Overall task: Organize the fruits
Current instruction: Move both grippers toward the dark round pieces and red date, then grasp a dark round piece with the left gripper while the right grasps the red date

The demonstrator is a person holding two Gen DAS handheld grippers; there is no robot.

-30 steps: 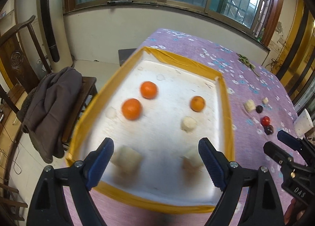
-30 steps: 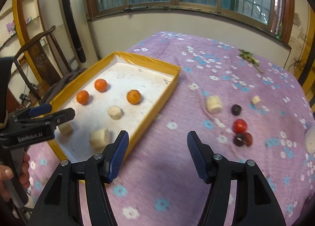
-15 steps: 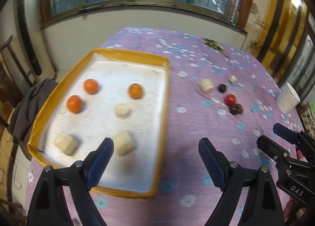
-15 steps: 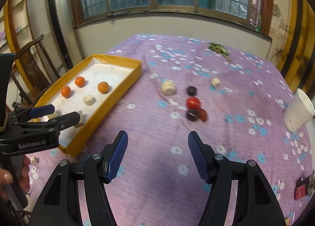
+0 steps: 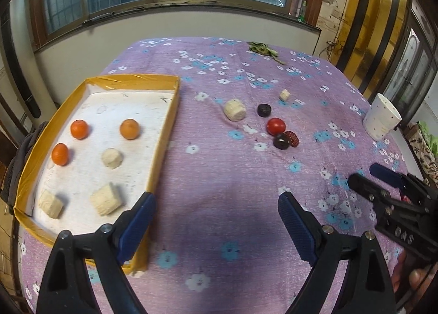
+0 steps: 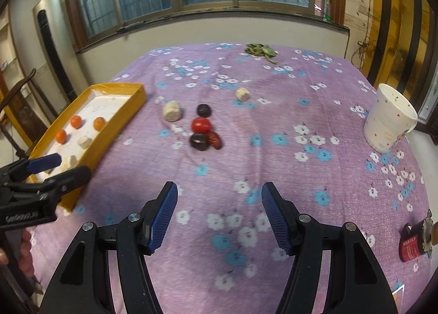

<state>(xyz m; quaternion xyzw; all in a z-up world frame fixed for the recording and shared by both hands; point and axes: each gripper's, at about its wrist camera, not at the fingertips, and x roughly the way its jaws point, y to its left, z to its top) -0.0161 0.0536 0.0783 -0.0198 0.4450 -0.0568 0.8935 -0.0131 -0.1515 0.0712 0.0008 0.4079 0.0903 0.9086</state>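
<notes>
Tray, yellow-rimmed with a white floor, already holds three oranges and four pale chunks at my left; I judge I am between placements, reaching for loose fruit. My left gripper is opening, empty; my right gripper hangs parted, empty. The round red tomato lies ahead, well apart, calling for a forward reach.
</notes>
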